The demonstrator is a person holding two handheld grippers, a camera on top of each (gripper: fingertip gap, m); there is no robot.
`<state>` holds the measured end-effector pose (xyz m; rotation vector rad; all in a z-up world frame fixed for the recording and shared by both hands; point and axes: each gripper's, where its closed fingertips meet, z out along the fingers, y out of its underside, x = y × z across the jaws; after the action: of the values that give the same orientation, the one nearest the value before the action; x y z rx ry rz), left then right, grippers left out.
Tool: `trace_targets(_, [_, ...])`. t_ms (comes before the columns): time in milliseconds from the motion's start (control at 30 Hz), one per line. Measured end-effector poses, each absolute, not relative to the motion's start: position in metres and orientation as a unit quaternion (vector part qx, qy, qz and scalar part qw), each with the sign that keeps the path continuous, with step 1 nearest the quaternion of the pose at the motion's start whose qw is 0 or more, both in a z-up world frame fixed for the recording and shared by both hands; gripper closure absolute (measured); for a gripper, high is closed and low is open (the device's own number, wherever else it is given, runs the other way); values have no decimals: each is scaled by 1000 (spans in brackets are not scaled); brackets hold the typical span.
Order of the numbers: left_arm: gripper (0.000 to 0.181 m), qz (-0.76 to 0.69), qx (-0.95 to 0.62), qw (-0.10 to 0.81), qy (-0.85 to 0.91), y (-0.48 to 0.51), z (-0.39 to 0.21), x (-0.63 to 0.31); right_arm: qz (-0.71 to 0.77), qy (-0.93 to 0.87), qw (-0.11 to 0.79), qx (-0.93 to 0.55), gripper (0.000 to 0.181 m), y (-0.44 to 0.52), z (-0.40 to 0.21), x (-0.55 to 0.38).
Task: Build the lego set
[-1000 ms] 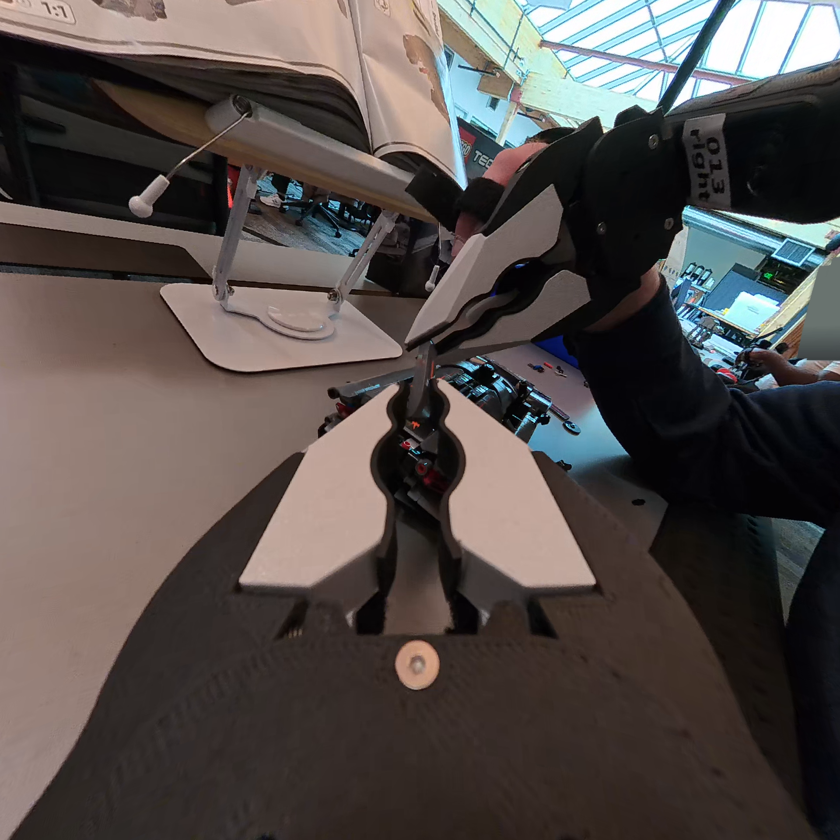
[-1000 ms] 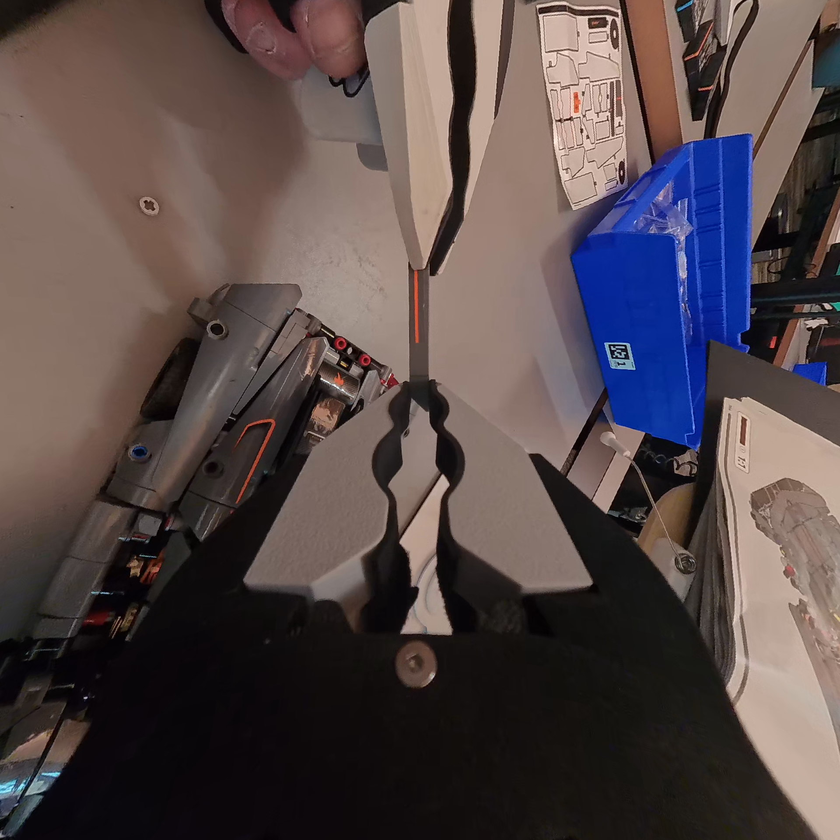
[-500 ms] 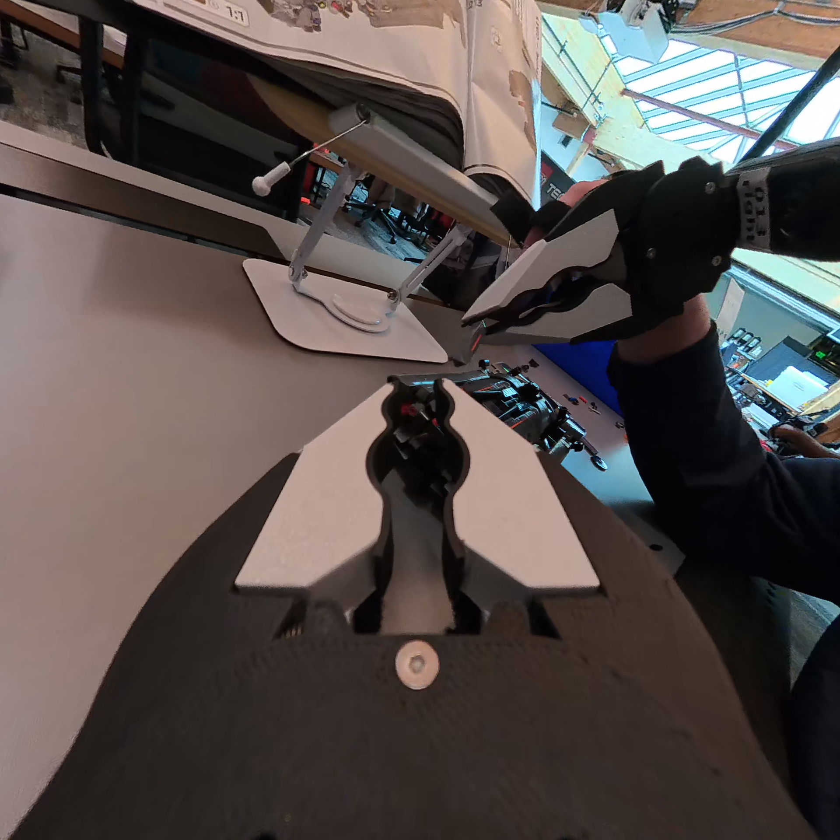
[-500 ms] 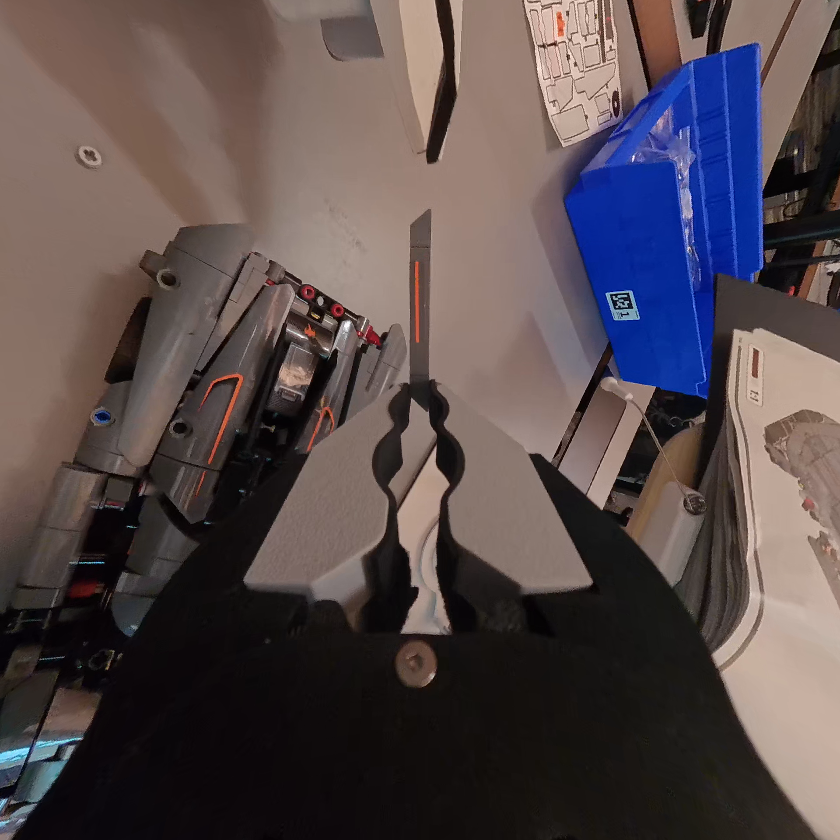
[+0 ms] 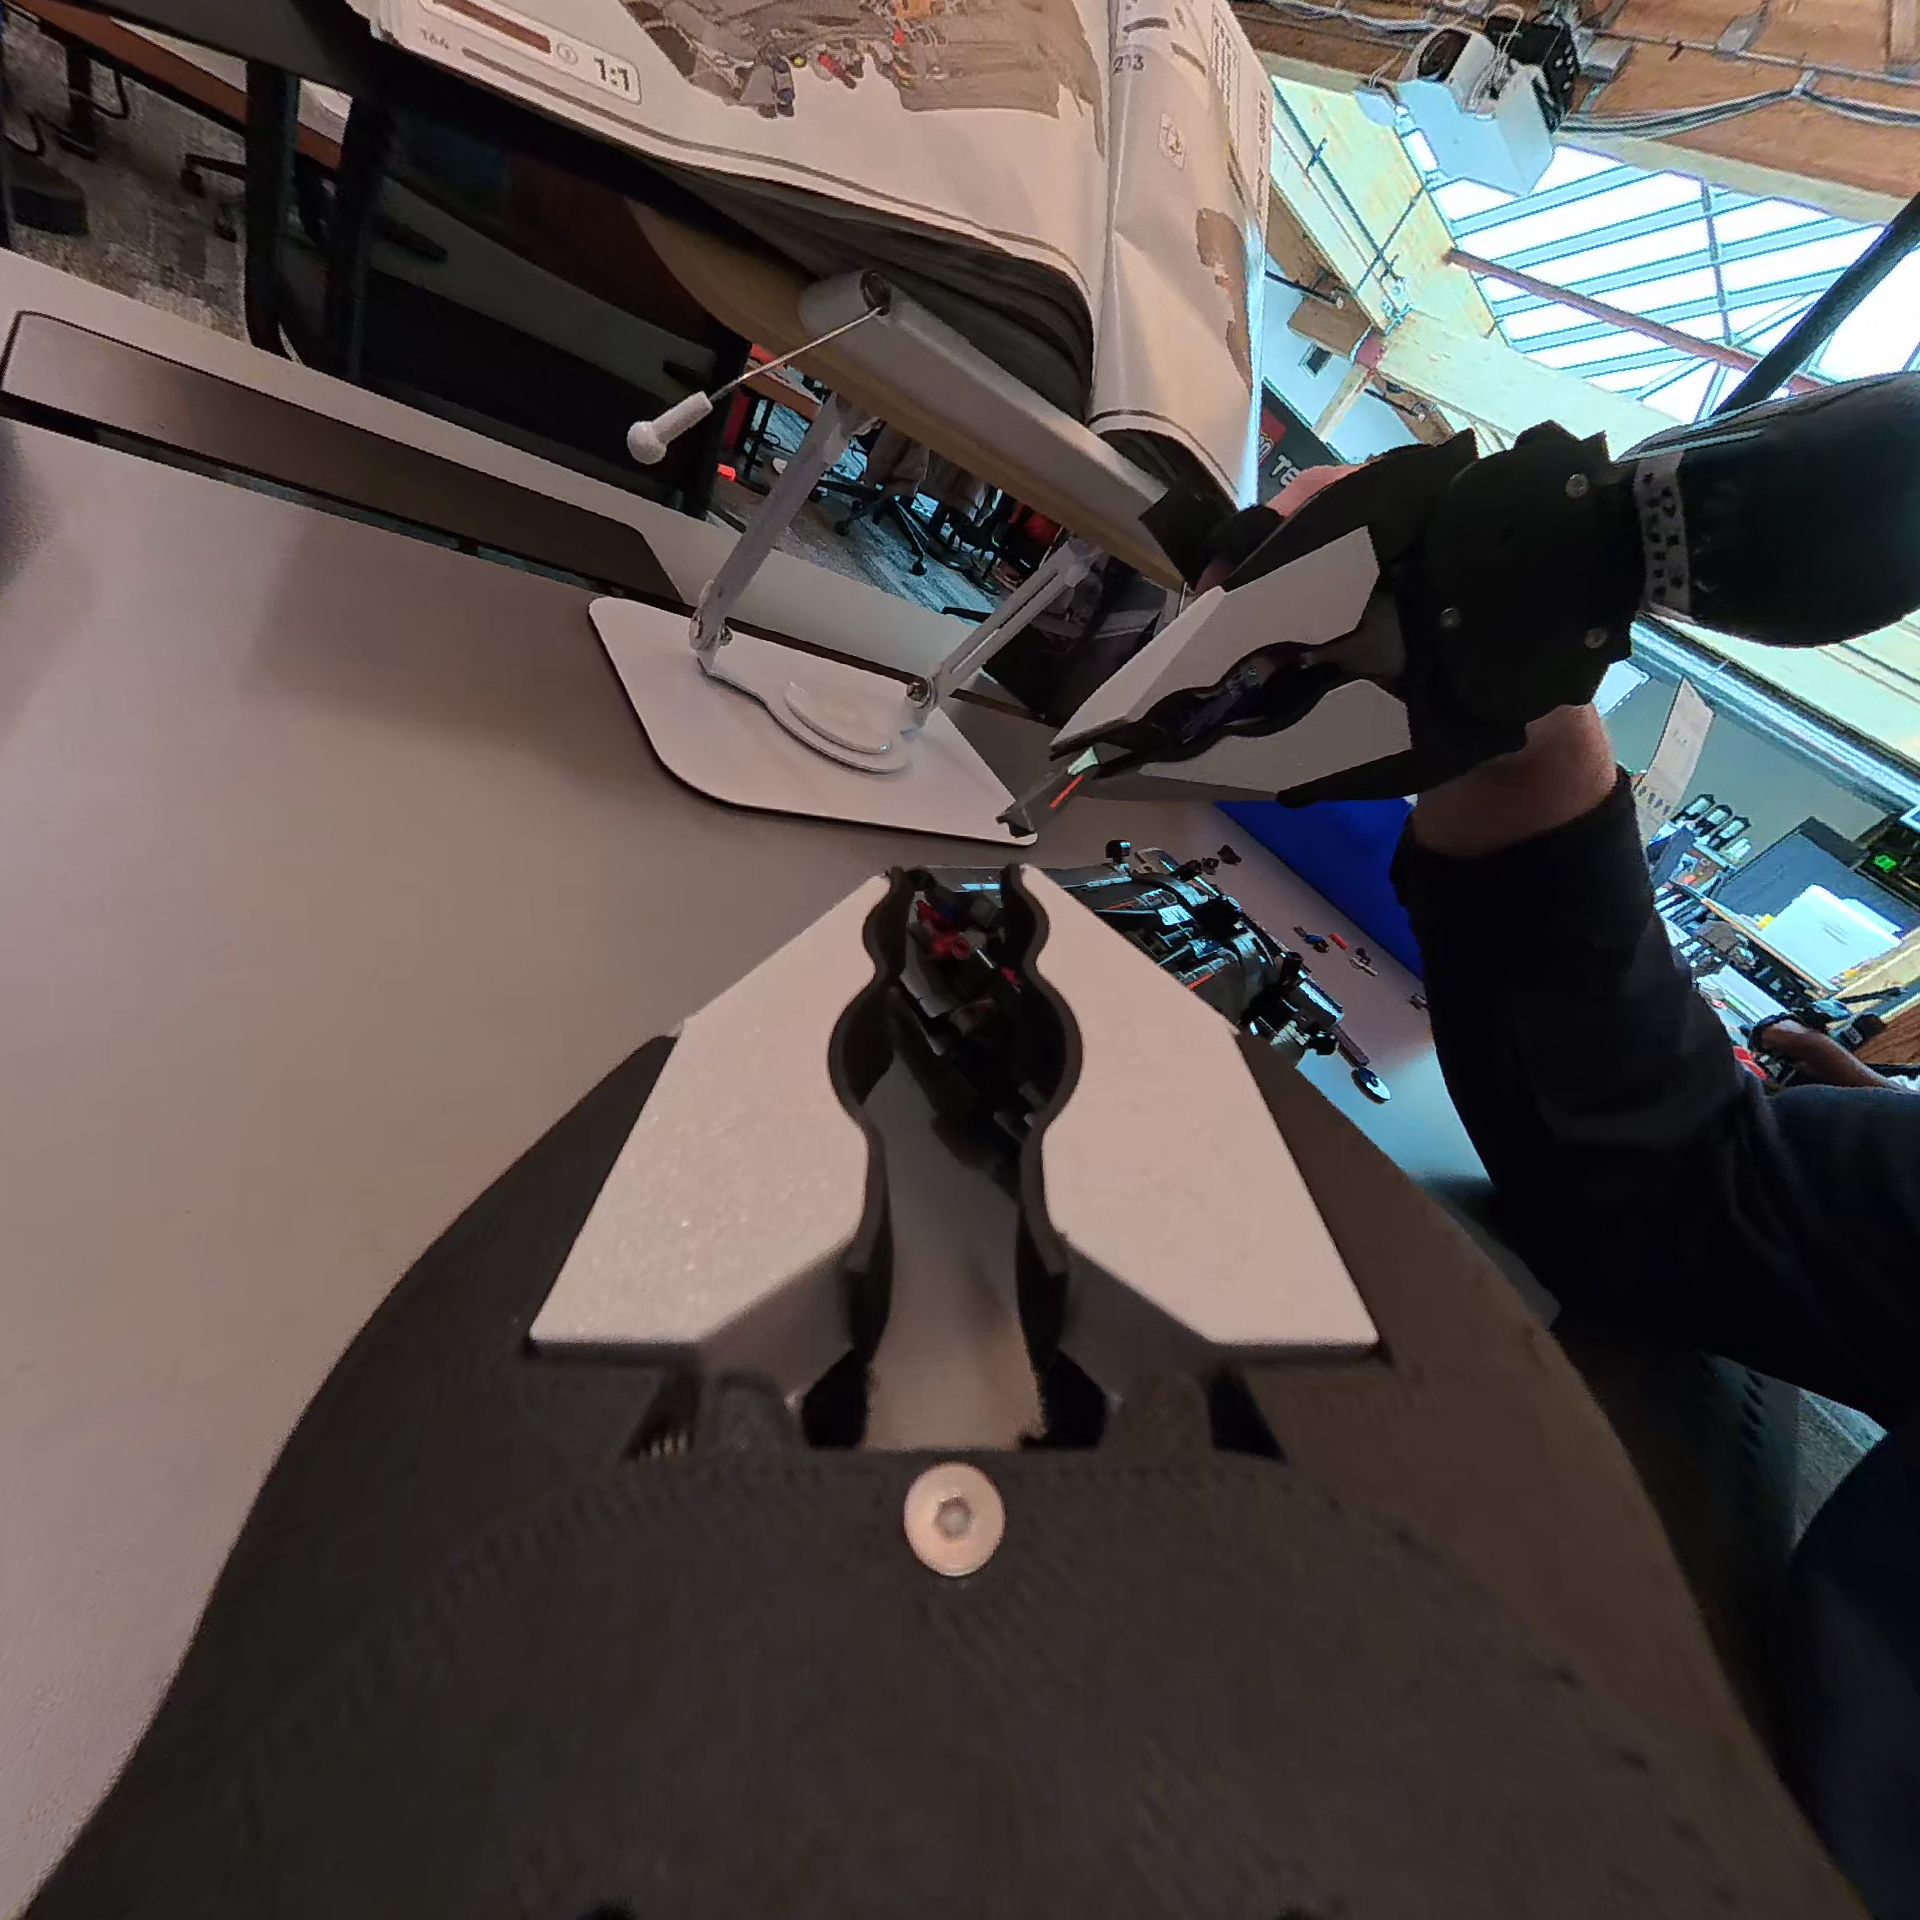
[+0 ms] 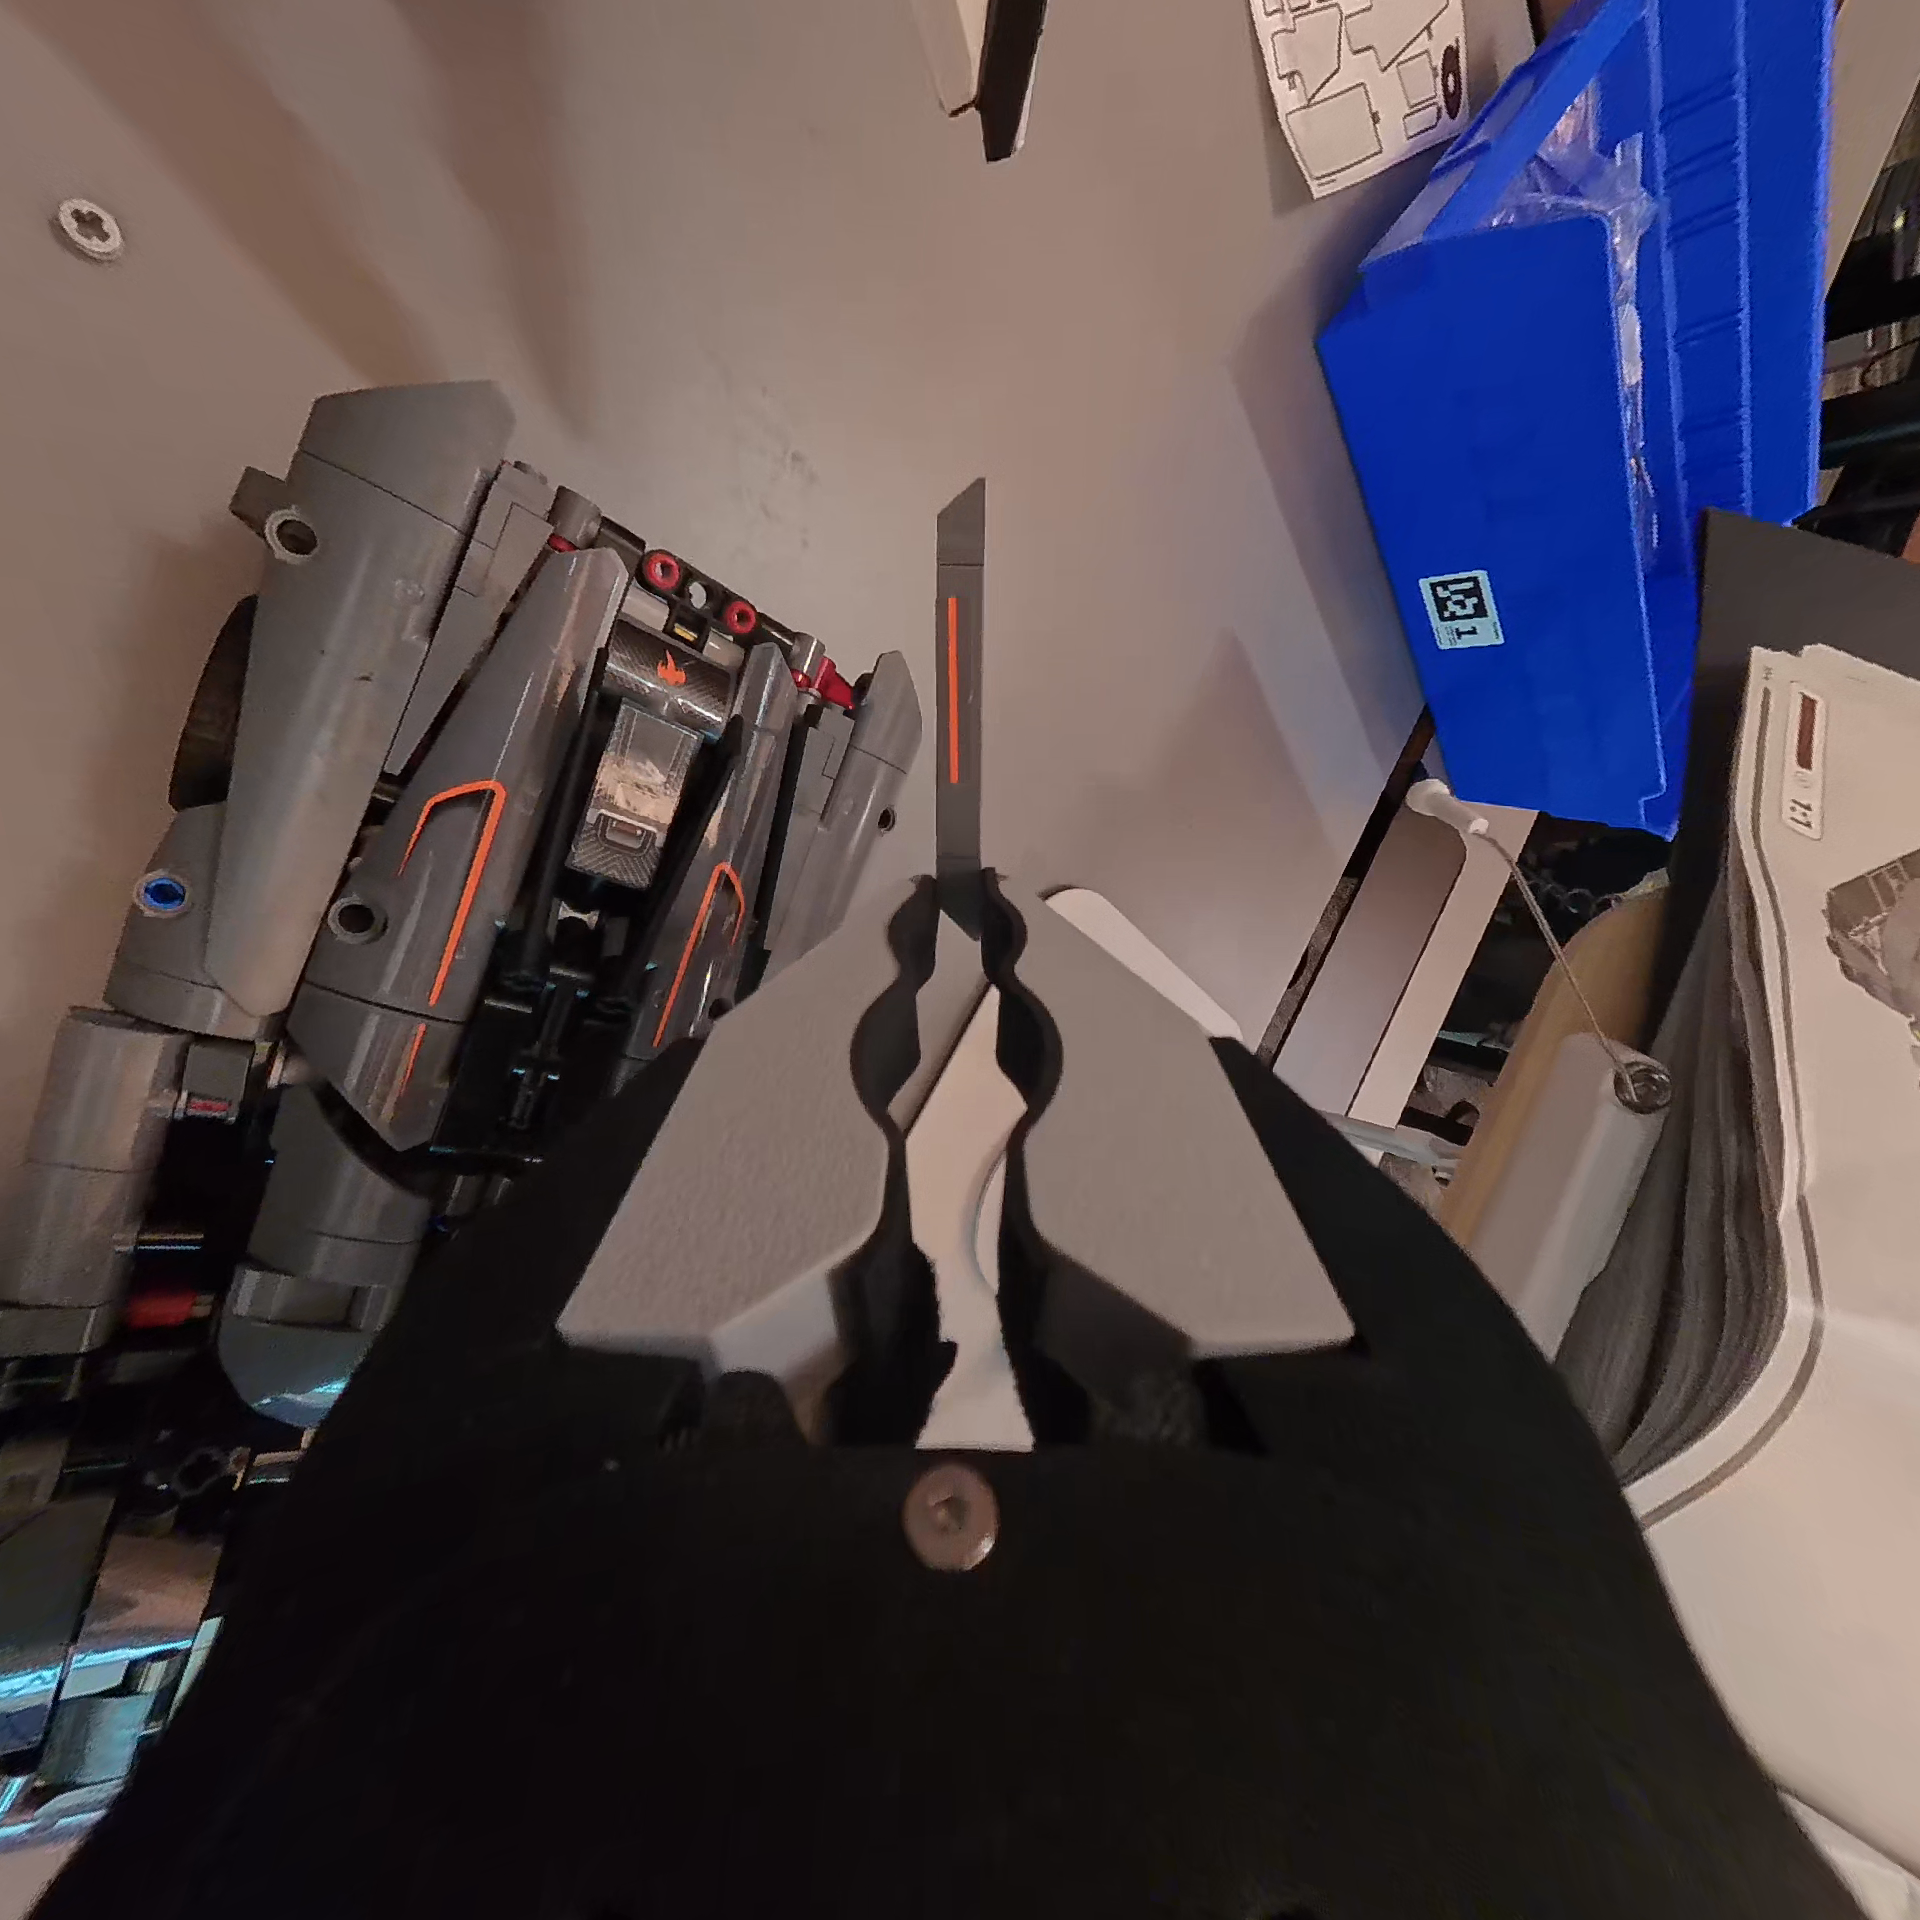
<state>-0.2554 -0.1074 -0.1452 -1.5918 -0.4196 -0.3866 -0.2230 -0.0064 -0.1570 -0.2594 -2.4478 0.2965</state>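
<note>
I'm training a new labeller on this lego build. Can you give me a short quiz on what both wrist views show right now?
1. True or false: the right hand-held gripper is shut on a thin dark strip with an orange line.
2. Is the left hand-held gripper holding anything?
3. Which side of the strip is the blue bin on in the right wrist view: A left, B right?

Key: 1 true. 2 No, open and empty, above the grey model car. 3 B.

Both tongs share one build: pale grey wedge fingers [image 5: 727, 1164] with wavy black inner pads, set in a coarse black printed body with one silver screw [image 5: 953, 1519] behind the fingers. The right tongs [image 5: 1070, 750] carry small screws, a white band, and a dark sleeve [image 5: 1621, 1101] behind.
</note>
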Motion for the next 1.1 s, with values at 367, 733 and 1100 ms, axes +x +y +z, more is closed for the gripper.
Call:
trace_targets(367, [163, -186, -719, 645, -180, -103, -153, -249, 108, -933, 326, -103, 175, -3, -156, -223])
trace_targets(733, [163, -202, -748, 613, -157, -90, -166, -234, 110, -928, 340, -103, 175, 0, -142, -218])
trace_targets(1100, [161, -181, -802, 559, -110, -68, -184, -213, 107, -924, 352, -103, 176, 4, -132, -214])
